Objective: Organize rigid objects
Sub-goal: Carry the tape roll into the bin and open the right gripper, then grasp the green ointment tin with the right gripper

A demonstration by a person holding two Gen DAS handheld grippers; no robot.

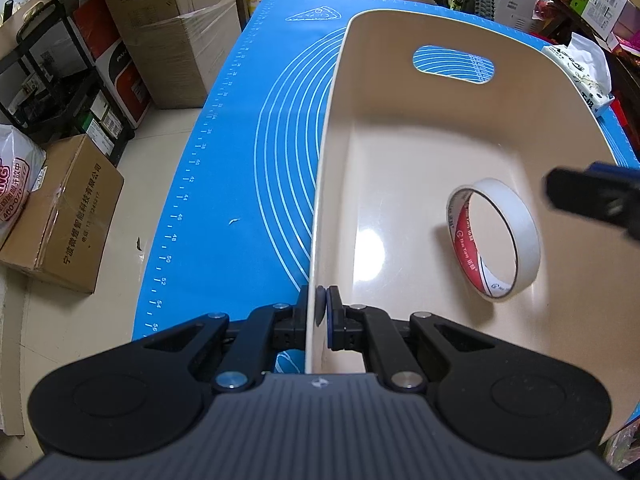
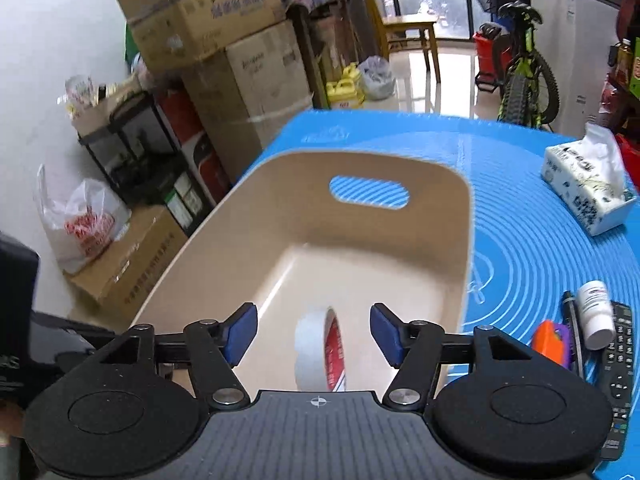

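the cream plastic bin [image 2: 466, 240] with an oval handle cut-out is sitting open-topped on the blue silicone baking mat [image 1: 240, 168], and most of its floor is lying bare. only a white roll of tape with a red-printed core [image 1: 494, 240] is standing on edge inside, nearer the right wall. the left gripper [image 1: 319, 312] is pinching the bin's left wall, taking up that rim. the right gripper [image 2: 314, 334] is hanging spread over the near end, above the roll. left of the bin, the mat is lying bare. on the right, a white tissue pack [image 2: 586, 186], a white pill bottle [image 2: 596, 314], a black remote control [image 2: 618, 376], a dark pen [image 2: 573, 328] and an orange toy [image 2: 550, 342] are crowding the mat.
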